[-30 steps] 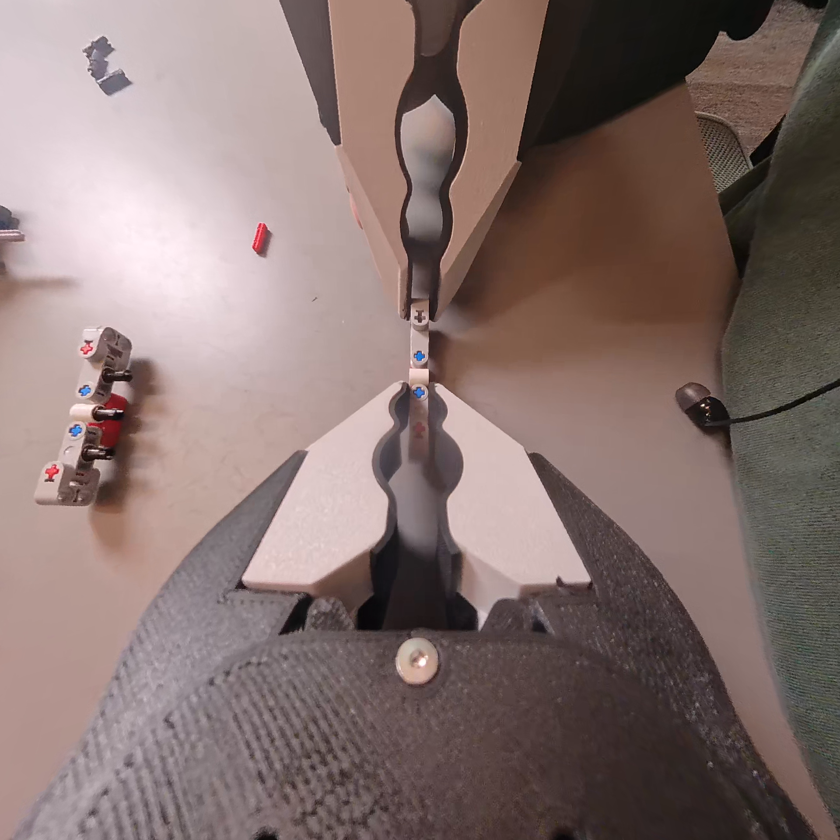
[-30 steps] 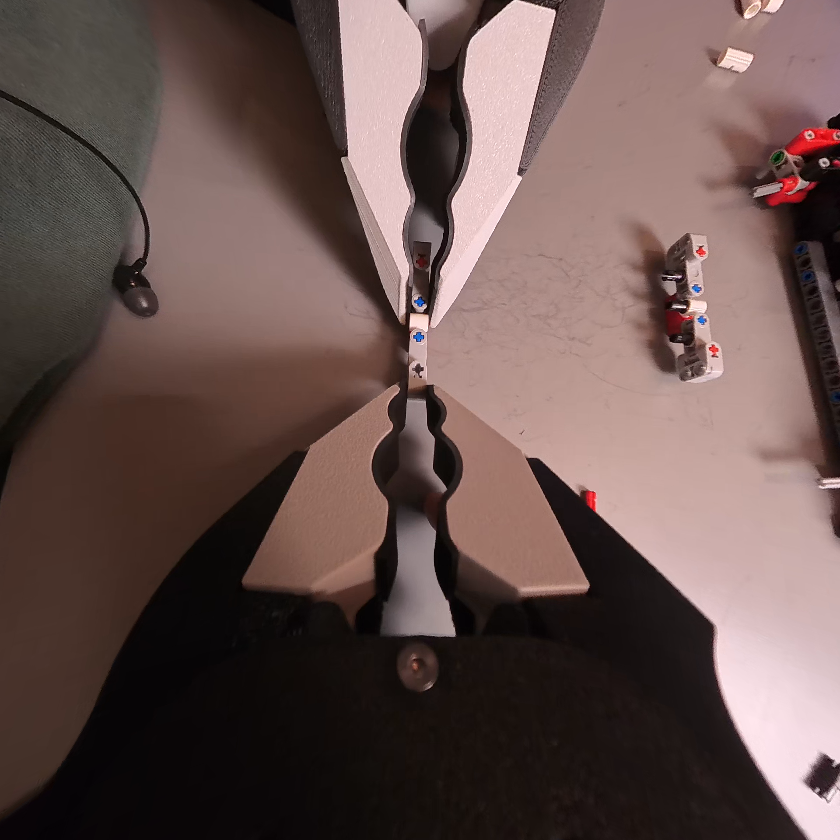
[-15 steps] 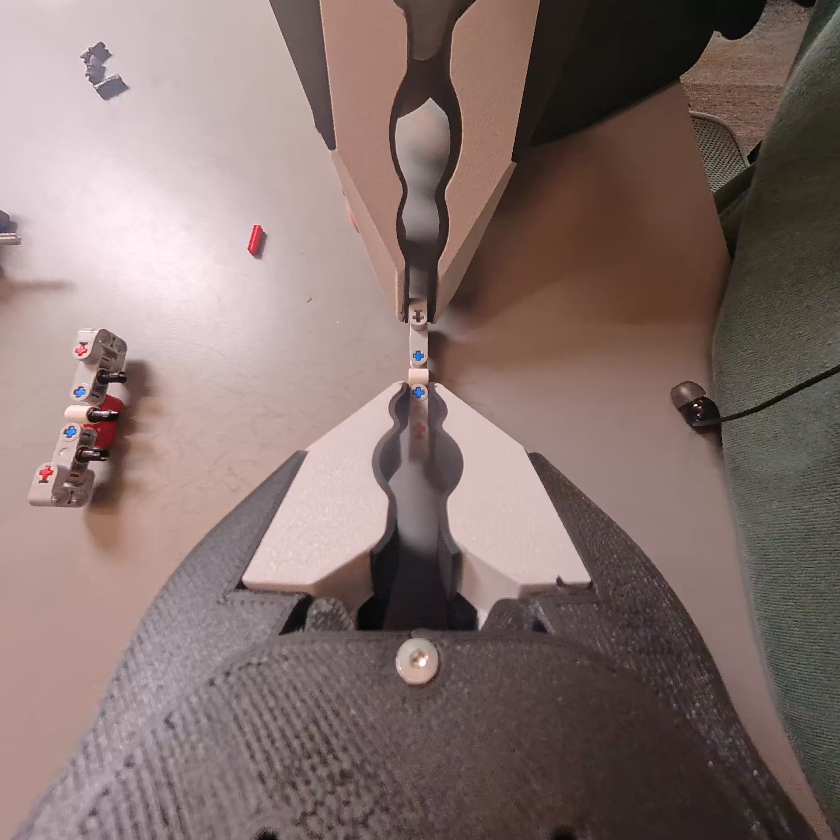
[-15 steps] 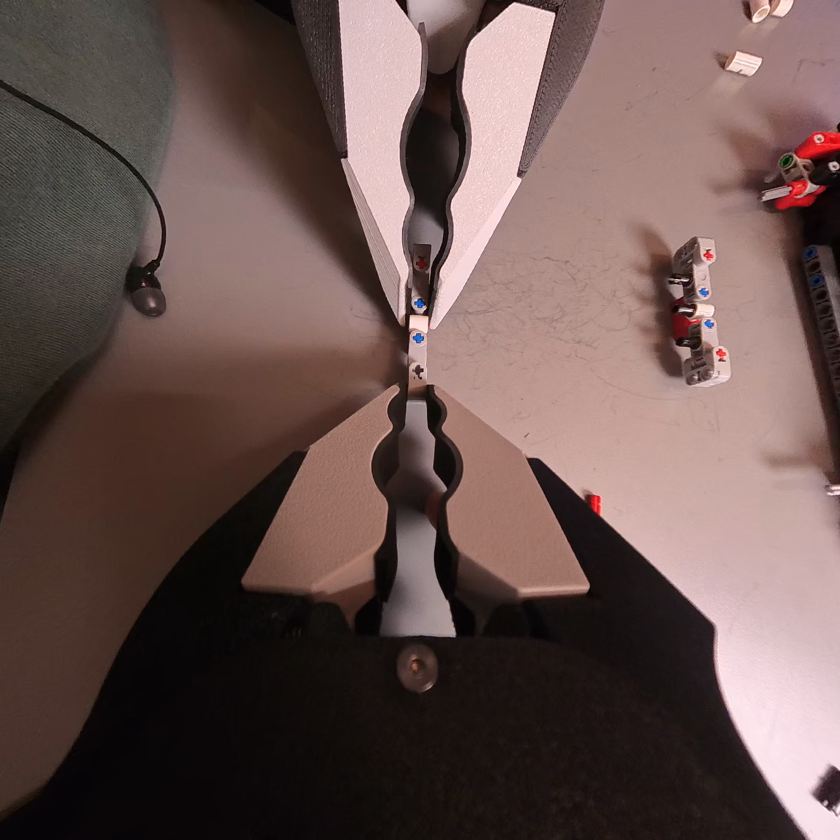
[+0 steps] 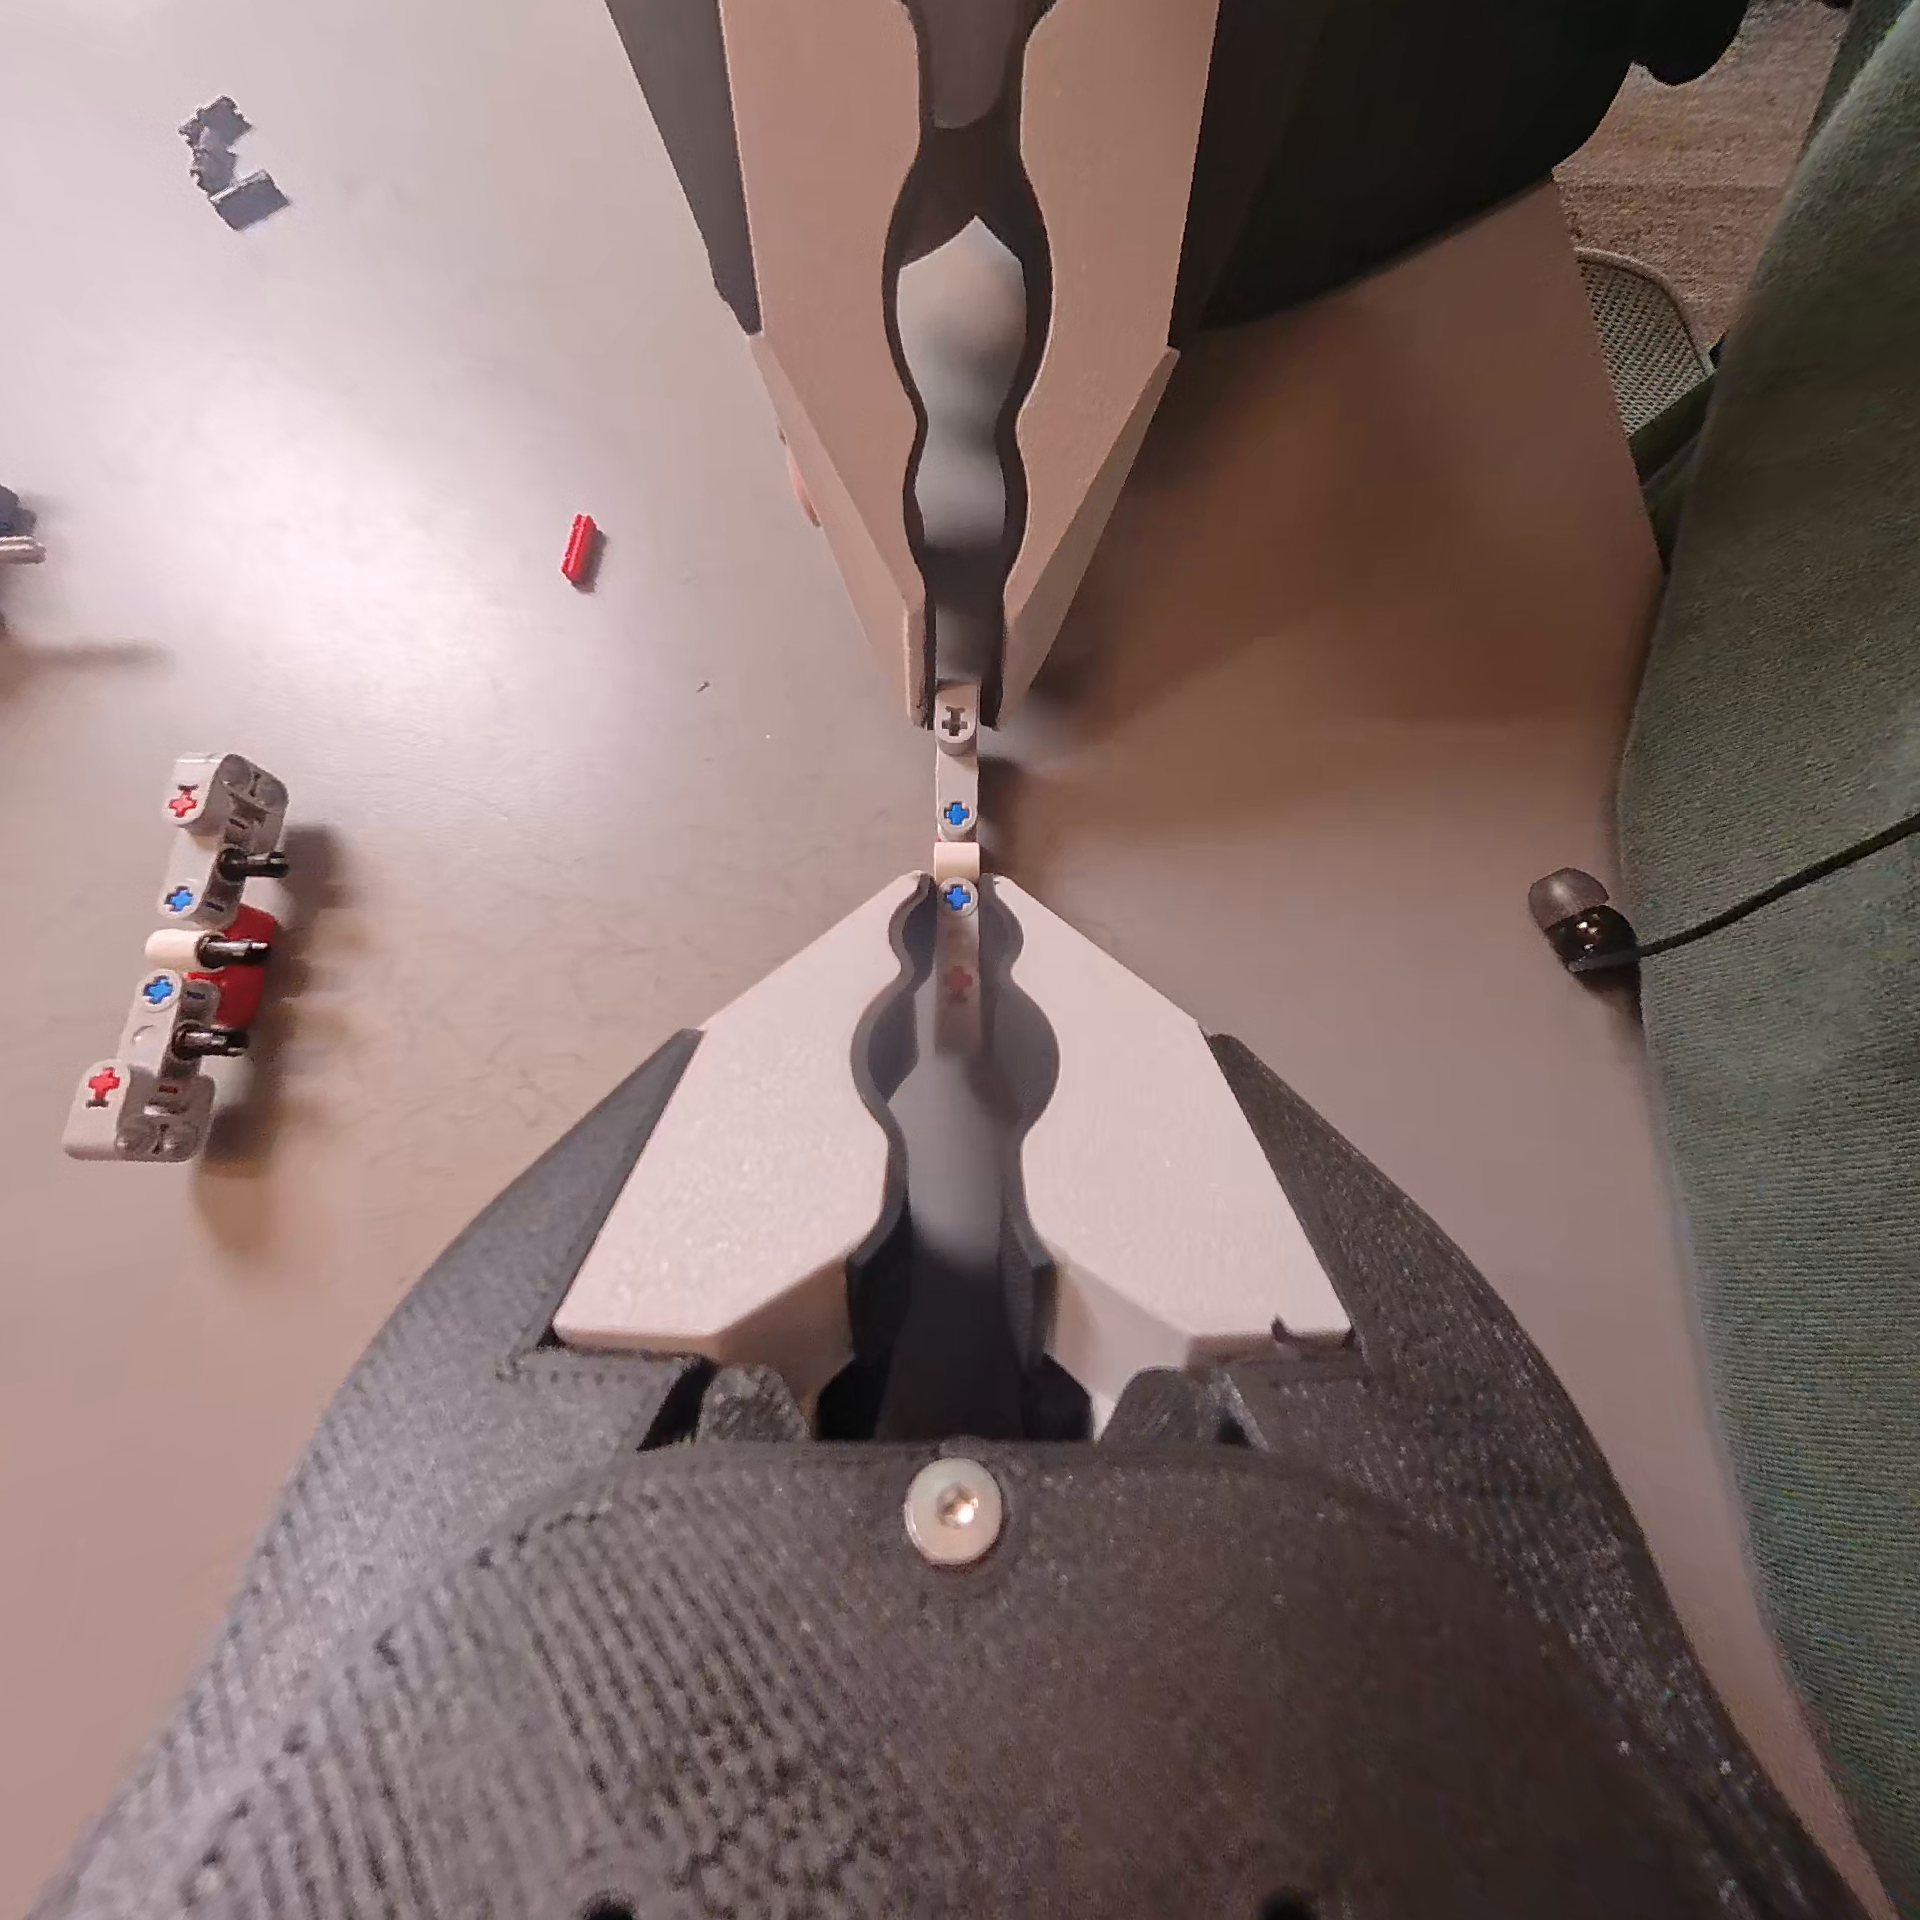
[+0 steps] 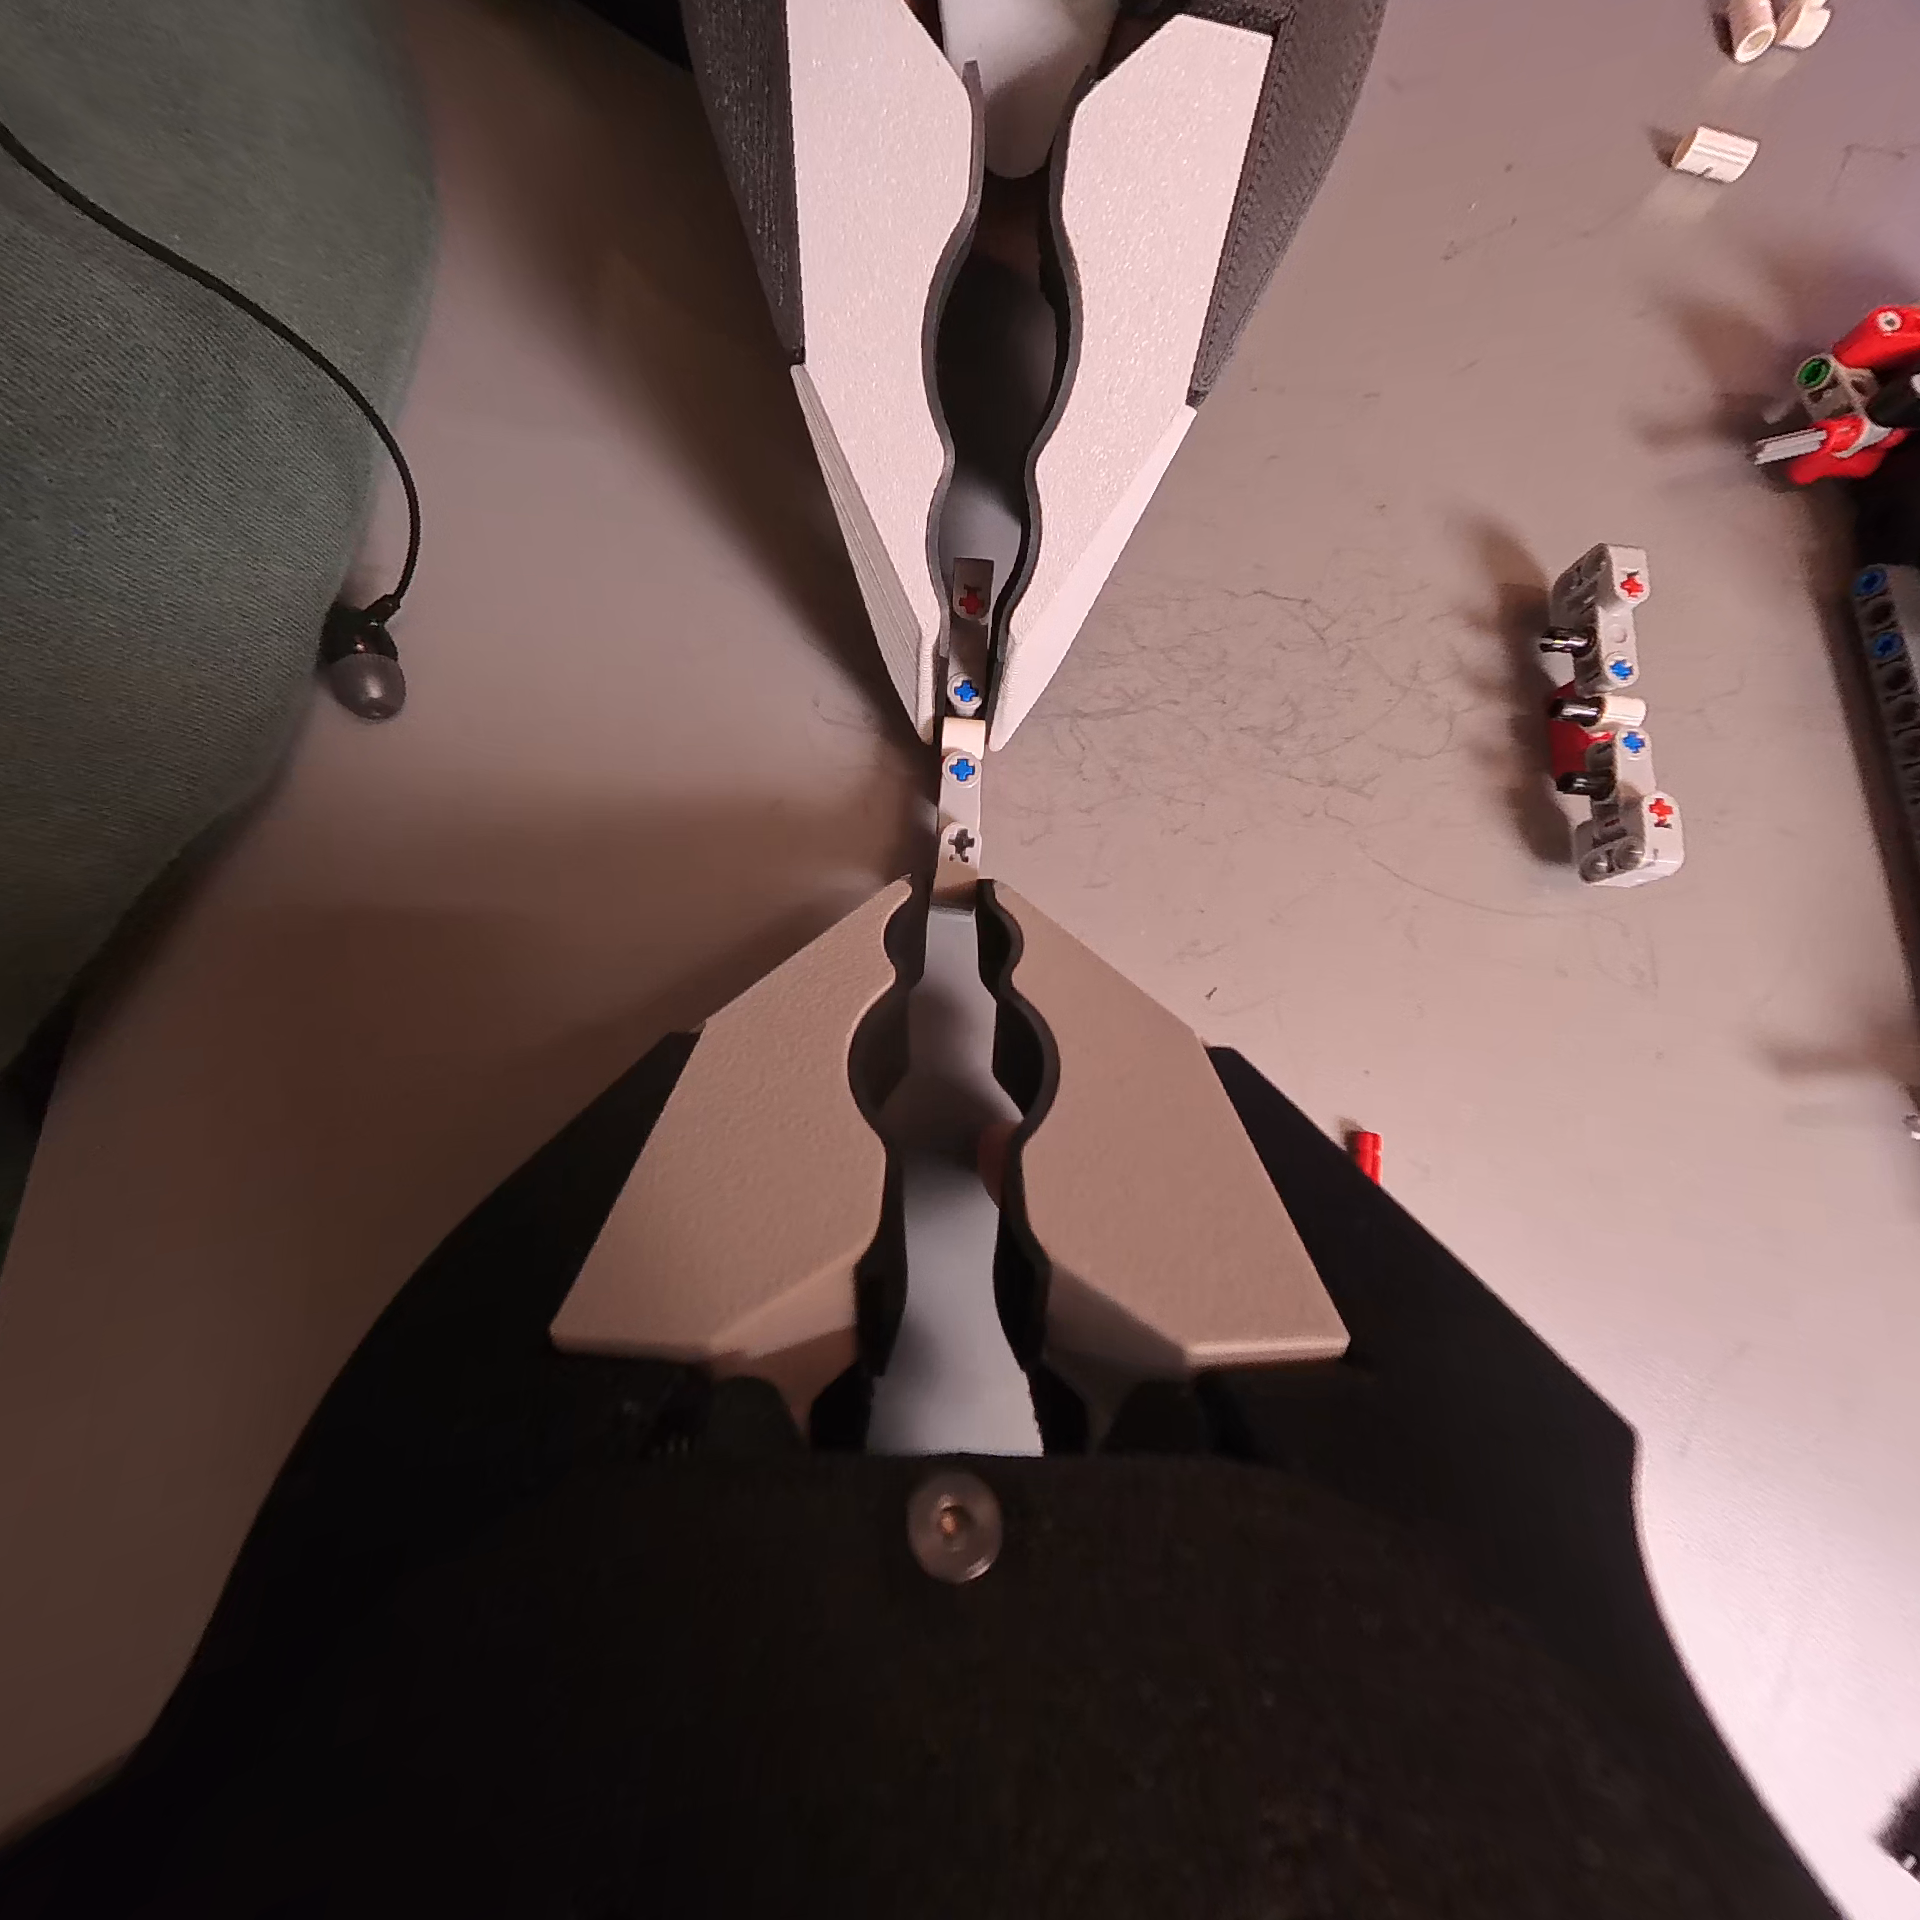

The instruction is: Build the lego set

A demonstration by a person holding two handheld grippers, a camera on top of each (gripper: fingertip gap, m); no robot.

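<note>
A thin grey lego beam assembly [image 5: 956, 774] hangs between my two grippers above the table. It is two short grey beams with blue, red and black cross pins, joined at a white bush [image 5: 956, 860]. My left gripper [image 5: 956, 888] is shut on the near beam, the one with the red pin. My right gripper [image 5: 956, 717] comes from the far side and is shut on the end with the black pin. In the right wrist view the right gripper [image 6: 951, 891] holds the assembly [image 6: 961, 774] and the left gripper [image 6: 961, 717] faces it, tip to tip.
A grey and red sub-assembly [image 5: 177, 966] with black pins lies on the table, also in the right wrist view [image 6: 1610, 727]. Nearby lie a small red piece [image 5: 580, 548], dark grey pieces [image 5: 231, 166], white bushes [image 6: 1714, 154], a red model part [image 6: 1860, 410], an earbud [image 5: 1579, 920] and green cloth [image 5: 1787, 1039]. Less than 4 cm separates the two grippers' tips. About 11 cm separates my left fingertips from the earbud [image 5: 1579, 920]. It turns up in the right wrist view [image 6: 367, 663] as well.
Both grippers keep their hold on the beam assembly. The pair has drifted only slightly over the table.
</note>
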